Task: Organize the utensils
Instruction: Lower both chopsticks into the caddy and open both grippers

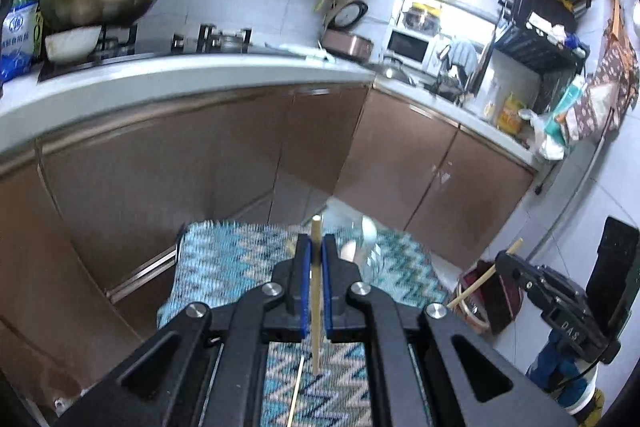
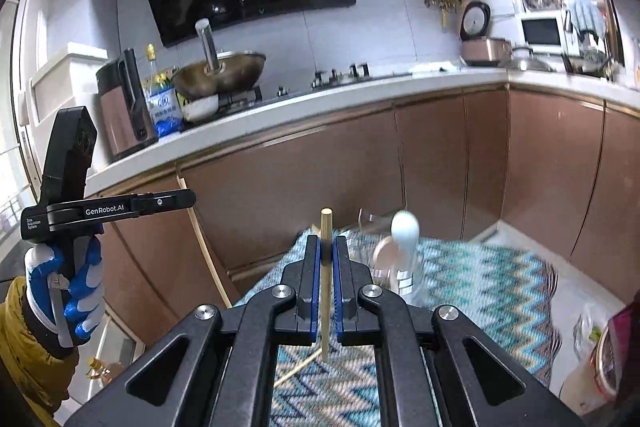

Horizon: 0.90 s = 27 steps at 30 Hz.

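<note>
Gripping one wooden chopstick point(image 1: 316, 291) upright between its blue pads, the left gripper point(image 1: 316, 247) is standing clamped on it. The right gripper point(image 2: 327, 247) is clamping a second chopstick point(image 2: 325, 283) likewise. Below both, another thin stick point(image 1: 297, 391) is lying on the zigzag mat point(image 1: 224, 267). Just ahead, a clear glass jar point(image 2: 394, 267) is holding a pale spoon point(image 2: 405, 227). Beyond it, brown cabinets point(image 1: 200, 155) are running under the white counter point(image 1: 180, 75).
</note>
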{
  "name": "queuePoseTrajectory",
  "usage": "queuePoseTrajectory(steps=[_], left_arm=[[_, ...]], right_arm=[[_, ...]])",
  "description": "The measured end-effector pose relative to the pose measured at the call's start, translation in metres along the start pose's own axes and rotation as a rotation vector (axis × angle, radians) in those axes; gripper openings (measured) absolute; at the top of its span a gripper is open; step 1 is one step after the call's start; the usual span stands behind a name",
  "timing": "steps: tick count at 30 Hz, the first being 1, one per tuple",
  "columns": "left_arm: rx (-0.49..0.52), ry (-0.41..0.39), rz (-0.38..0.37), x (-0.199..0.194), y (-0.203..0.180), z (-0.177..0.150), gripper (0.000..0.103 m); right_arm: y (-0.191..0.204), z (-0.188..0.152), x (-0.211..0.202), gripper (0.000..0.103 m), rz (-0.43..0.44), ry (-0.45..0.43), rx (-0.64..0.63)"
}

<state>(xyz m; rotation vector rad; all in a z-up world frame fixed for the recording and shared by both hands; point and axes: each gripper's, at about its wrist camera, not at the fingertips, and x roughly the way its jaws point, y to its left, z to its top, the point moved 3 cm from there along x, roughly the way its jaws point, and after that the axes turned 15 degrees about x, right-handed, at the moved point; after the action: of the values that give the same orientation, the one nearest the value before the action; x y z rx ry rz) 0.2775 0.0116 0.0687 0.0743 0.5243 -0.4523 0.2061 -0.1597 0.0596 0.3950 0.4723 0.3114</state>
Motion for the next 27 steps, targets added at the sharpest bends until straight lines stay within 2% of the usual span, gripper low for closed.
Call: queuePoseTrajectory(steps=[6, 11, 17, 27], left_arm=[[-0.004, -0.080, 0.015, 0.021, 0.008, 0.043, 0.005], [-0.015, -0.136, 0.019, 0.053, 0.011, 0.059, 0.005], [-0.011, -0.147, 0.045, 0.097, 0.015, 0.061, 0.005], [0.004, -0.094, 0.053, 0.161, 0.014, 0.031, 0.005]], right_arm=[[0.006, 0.030, 0.021, 0.006, 0.004, -0.059, -0.037], [0.006, 0.043, 0.050, 0.006, 0.001, -0.077, -0.071], [-0.004, 0.049, 0.085, 0.006, 0.008, -0.070, -0.080], [-0.023, 0.027, 0.136, 0.006, -0.025, -0.018, -0.086]])
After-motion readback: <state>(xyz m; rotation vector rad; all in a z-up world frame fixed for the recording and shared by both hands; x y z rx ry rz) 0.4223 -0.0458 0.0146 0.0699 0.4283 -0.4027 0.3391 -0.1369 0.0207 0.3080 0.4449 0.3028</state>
